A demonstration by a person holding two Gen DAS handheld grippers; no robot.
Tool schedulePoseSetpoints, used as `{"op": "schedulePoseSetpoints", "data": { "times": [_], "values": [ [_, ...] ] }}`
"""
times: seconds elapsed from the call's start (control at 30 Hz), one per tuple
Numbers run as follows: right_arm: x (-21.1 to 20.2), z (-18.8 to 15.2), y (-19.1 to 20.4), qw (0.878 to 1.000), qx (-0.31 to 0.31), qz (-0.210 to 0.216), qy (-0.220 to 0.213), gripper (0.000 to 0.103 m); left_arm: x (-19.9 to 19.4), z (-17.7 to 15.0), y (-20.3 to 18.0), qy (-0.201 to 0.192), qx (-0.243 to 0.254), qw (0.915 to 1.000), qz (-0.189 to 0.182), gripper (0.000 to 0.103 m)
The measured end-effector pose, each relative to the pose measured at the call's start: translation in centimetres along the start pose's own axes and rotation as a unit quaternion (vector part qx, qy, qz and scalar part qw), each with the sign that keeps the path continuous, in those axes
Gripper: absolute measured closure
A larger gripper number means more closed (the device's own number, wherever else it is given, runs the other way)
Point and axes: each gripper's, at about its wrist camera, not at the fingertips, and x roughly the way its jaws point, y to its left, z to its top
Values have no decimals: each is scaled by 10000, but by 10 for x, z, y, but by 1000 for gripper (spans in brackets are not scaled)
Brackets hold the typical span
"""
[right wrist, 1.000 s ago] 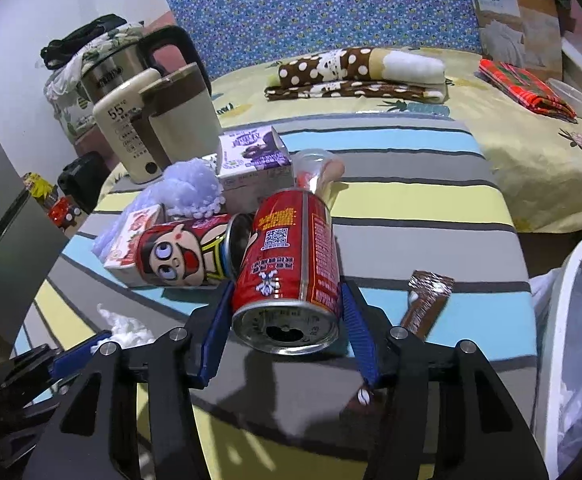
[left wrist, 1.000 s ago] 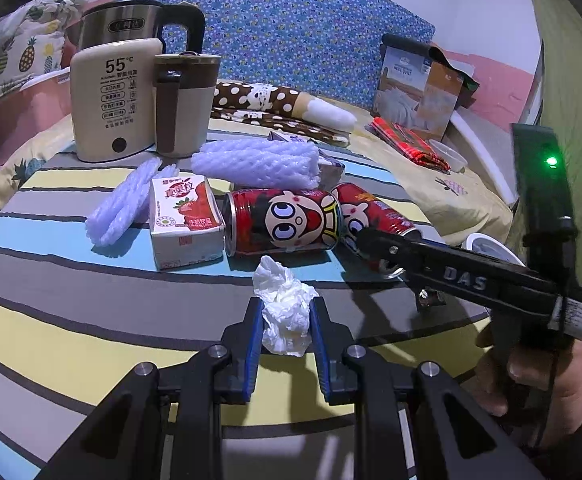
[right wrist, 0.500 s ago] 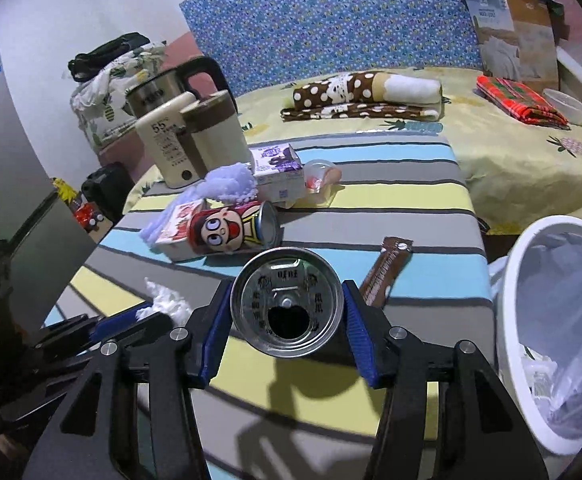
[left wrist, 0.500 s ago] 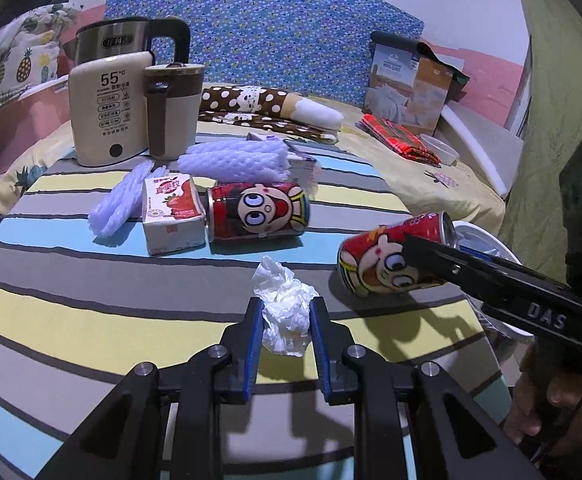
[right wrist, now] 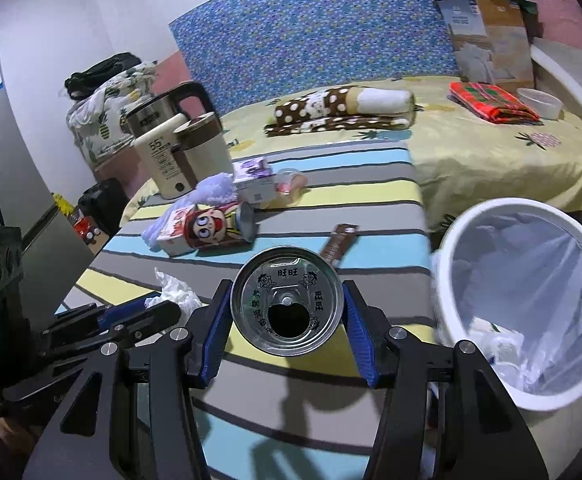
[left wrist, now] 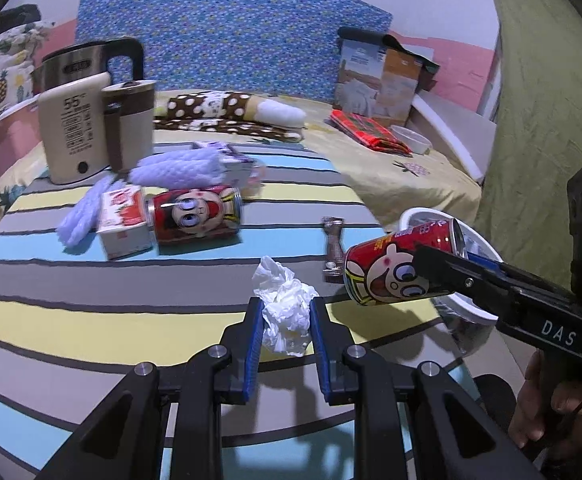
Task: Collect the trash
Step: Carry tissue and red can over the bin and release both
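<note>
You have trash in both hands, and the white bin (right wrist: 523,304) is the landmark for everything here. Your right gripper (right wrist: 287,312) has its fingers (right wrist: 215,332) clamped on the sides of a red cartoon can (right wrist: 286,300), held lying along the fingers with its opened top facing the camera; gripped across its round body like that, it should drop cleanly once the fingers part. It hangs above the striped bench (right wrist: 331,200), just beside the bin's rim and not yet over the opening. Your left gripper (left wrist: 285,320) has its fingers (left wrist: 253,344) pressed together on a crumpled white tissue (left wrist: 285,316), which bulges above and below the blue pads; it is soft, so the tight squeeze is what keeps it from slipping. It sits farther from the bin than the can, so the can looks the first to go in. The bin is lined with a clear bag and already holds some pale scraps at the bottom. Left on the bench, well away from the bin, are a second red can (left wrist: 197,214) lying on its side, a small milk carton (left wrist: 125,222) touching it, white foam netting (left wrist: 179,166) behind them, and, nearest the bin, a brown snack wrapper (left wrist: 333,248). The kettles at the far end look like keepers.
</note>
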Motion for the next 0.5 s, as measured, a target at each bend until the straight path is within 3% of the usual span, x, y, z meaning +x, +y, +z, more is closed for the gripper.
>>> {"op": "schedulePoseSetpoints", "data": {
  "times": [0.5],
  "values": [
    [-50,-6,-70,9934,606,-874,-436,49,30,24,-82,35,624,9949,-798,79]
  ]
}}
